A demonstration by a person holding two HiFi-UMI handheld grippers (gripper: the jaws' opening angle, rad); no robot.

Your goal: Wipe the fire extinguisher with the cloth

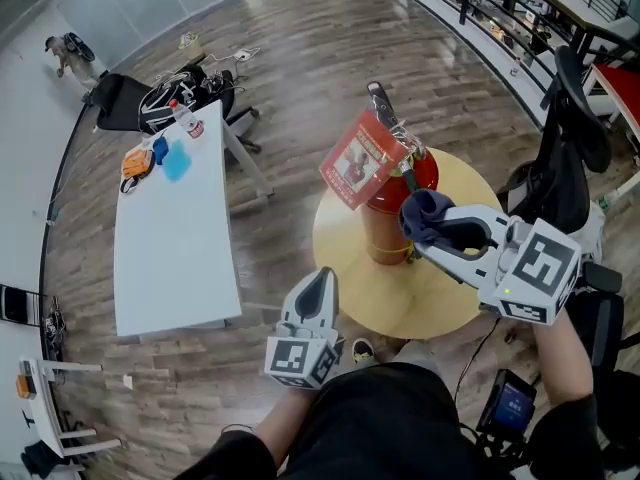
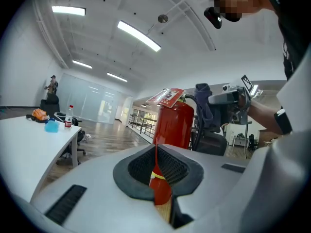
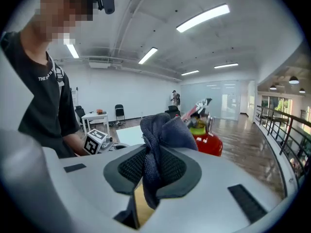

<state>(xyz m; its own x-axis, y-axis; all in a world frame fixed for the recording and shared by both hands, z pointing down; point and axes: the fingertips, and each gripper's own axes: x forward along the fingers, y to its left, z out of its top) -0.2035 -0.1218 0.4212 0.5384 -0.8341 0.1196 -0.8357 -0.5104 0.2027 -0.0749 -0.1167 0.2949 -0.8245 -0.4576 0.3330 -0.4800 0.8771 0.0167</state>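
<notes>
A red fire extinguisher (image 1: pixel 384 220) stands upright on a round yellow table (image 1: pixel 445 303), and a red and white tag (image 1: pixel 355 163) hangs from its black handle. My right gripper (image 1: pixel 428 220) is shut on a dark blue cloth (image 1: pixel 424 211) and holds it against the cylinder's upper right side. In the right gripper view the cloth (image 3: pixel 159 144) bunches up between the jaws, with the extinguisher (image 3: pixel 208 141) just beyond. My left gripper (image 1: pixel 316 290) hangs shut and empty near the table's front left edge. From there it faces the extinguisher (image 2: pixel 172 123).
A long white desk (image 1: pixel 175 243) stands to the left with a blue item, an orange item and a bottle at its far end. Black office chairs sit behind it (image 1: pixel 165 98) and at the right (image 1: pixel 565 158). A railing (image 1: pixel 480 8) runs along the top right.
</notes>
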